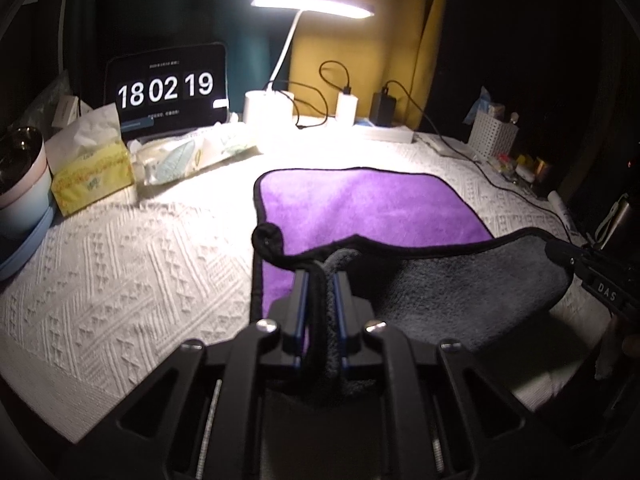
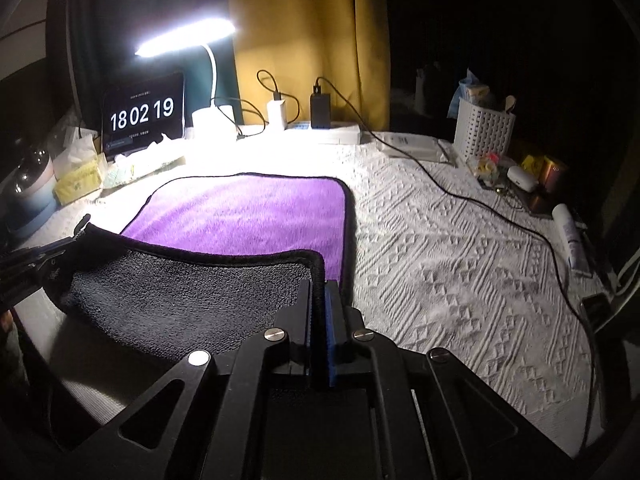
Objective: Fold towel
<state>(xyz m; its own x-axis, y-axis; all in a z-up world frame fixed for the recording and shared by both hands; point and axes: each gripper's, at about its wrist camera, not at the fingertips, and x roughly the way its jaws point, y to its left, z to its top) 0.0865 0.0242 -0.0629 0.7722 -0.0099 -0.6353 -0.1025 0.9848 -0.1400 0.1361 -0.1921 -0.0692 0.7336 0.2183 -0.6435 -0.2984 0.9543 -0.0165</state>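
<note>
Above the table, both grippers (image 1: 323,280) (image 2: 320,288) pinch the towel's (image 1: 372,208) lifted near corners.

White textured tablecloth (image 2: 460,264) carries towel (image 2: 248,212), lamp (image 2: 214,118), perhaps tissues (image 1: 94,176).

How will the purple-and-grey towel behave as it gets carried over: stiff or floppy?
Likely floppy: the purple-and-grey plush towel sags between the left hand-held gripper and the right hand-held gripper. Probably grippy, given its fuzzy pile. Seemingly light: pinched edges alone lift it.

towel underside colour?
Dark grey on the lifted towel flap, purple on top; clearest in the right wrist view.
</note>
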